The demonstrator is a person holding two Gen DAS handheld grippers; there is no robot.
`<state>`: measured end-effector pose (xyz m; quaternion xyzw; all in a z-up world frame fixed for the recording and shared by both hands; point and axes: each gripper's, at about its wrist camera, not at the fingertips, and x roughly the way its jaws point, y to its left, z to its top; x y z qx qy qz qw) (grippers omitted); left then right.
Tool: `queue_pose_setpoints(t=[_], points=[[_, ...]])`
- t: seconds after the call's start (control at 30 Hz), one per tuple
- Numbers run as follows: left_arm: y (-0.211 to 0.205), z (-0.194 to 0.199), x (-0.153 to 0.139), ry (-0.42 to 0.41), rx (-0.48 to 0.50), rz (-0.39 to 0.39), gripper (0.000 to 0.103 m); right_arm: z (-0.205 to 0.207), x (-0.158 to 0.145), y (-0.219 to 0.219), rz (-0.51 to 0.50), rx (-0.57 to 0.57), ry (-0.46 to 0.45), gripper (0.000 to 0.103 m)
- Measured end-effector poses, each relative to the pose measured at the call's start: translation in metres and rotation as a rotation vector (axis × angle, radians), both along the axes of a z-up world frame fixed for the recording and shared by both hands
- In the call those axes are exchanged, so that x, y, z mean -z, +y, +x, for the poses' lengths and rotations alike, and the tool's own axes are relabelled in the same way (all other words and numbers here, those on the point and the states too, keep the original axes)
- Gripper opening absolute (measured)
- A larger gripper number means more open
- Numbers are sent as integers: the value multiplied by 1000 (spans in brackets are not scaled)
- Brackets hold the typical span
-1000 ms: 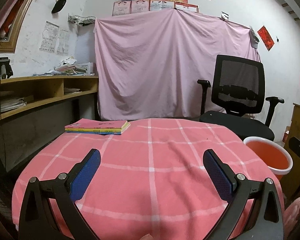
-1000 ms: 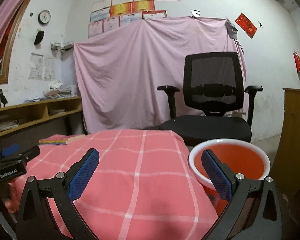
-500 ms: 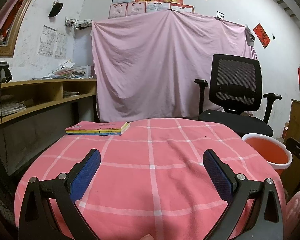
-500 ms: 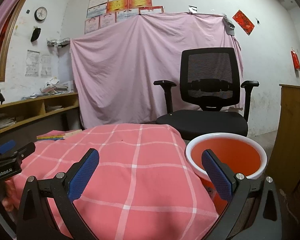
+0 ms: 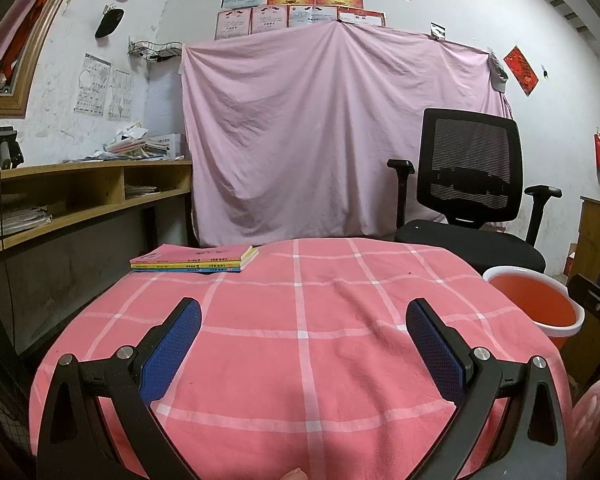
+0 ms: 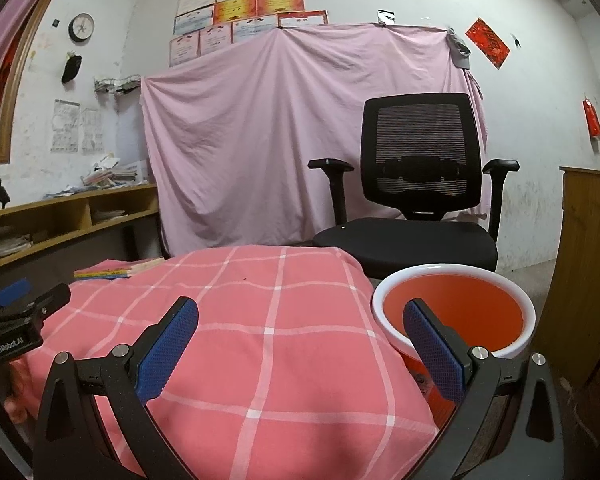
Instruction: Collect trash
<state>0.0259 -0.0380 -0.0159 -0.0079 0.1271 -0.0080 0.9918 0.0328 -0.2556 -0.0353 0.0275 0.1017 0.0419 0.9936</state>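
My left gripper (image 5: 303,320) is open above the near part of a table covered by a pink checked cloth (image 5: 300,300), with nothing between its blue pads. My right gripper (image 6: 300,320) is also open and empty, at the table's right edge, its right finger in front of an orange bucket with a white rim (image 6: 453,312). The same bucket (image 5: 535,304) shows at the right in the left wrist view. No loose trash is visible on the cloth (image 6: 260,312) in either view. The left gripper (image 6: 16,320) appears at the left edge of the right wrist view.
A stack of thin books (image 5: 196,258) lies at the table's far left corner. A black office chair (image 5: 467,200) stands behind the table before a pink hanging sheet (image 5: 331,132). Wooden shelves (image 5: 60,200) run along the left wall; a wooden cabinet (image 6: 583,264) stands right.
Both grippers have risen and tilted up slightly, so the table and bucket sit lower in view. Both stay open and empty.
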Motion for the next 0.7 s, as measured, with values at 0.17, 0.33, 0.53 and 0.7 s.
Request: queue_pose_setpoints(t=[0.17,0.33,0.53,0.7], points=[[0,0,0,0,0,0,100,1,0,0,-3,-3,0,103],[0,0,0,0,0,0,100,0,0,1,-3,-2,1,103],[0,0,0,0,0,0,100,1,-1,1,-3,-3,2,103],[0,0,0,2,1,2,100,0,0,2,-3,-4,3,103]])
